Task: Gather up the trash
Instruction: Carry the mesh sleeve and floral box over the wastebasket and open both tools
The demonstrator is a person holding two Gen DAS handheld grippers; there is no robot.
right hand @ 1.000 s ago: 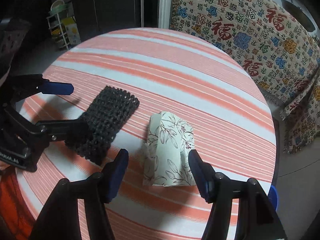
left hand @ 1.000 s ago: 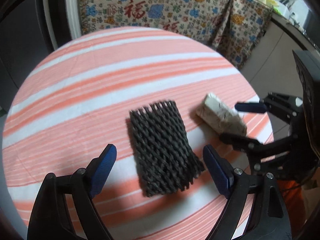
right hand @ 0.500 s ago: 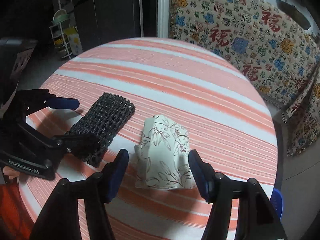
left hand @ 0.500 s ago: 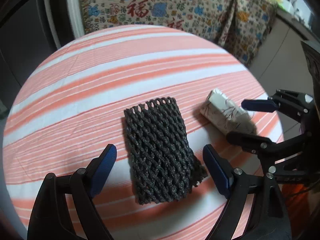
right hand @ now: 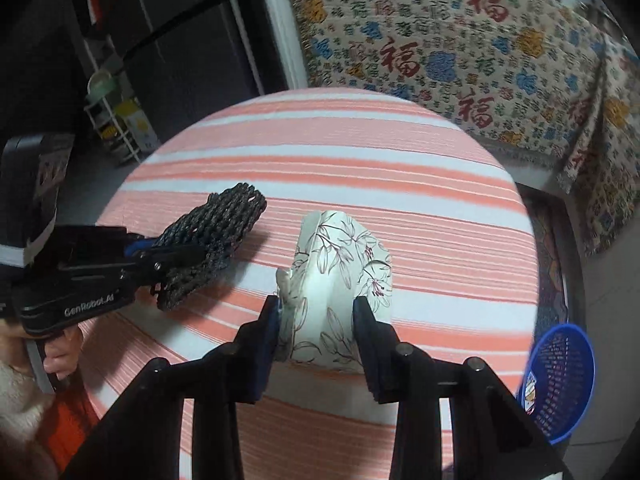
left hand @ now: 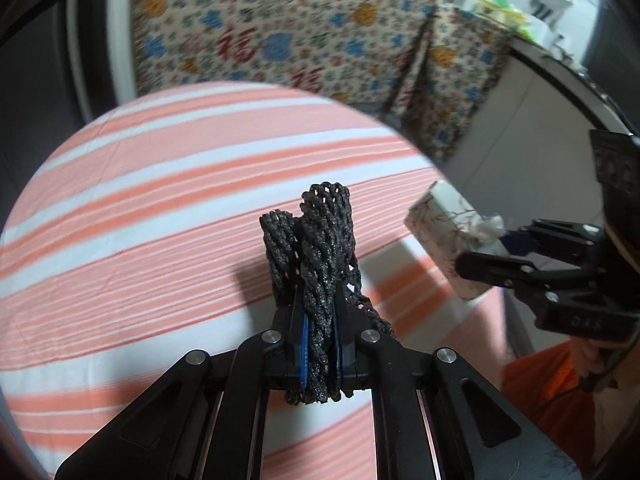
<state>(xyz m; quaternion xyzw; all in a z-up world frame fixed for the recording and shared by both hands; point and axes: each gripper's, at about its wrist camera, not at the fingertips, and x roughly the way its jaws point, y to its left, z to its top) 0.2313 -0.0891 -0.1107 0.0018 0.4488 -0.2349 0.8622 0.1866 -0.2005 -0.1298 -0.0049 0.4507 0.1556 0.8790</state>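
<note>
Two pieces of trash are off the striped round table (left hand: 160,208), one in each gripper. In the left wrist view the left gripper (left hand: 320,344) is clamped tight on a black foam mesh sleeve (left hand: 320,236), its blue pads squeezing the netting into a narrow bundle. The sleeve's long axis runs straight away from the jaws toward 12 o'clock, its open, ragged end uppermost, and a short tail hangs below the pads at 6 o'clock. It is dark charcoal, woven in a diamond lattice, crumpled and twisted where it is pinched.

In the right wrist view the right gripper (right hand: 316,320) has its jaws closing on a white tissue packet (right hand: 340,264) printed with brown leaves and lilies; both fingers touch its sides and the near end is dented in between them. The packet's long axis points from the jaws toward 12 o'clock, tipped slightly to 11, and a scrap of torn wrapper sticks out at its 9 o'clock edge.

At 4 o'clock of that view, beyond the table edge, sits a blue mesh basket (right hand: 560,384)
</note>
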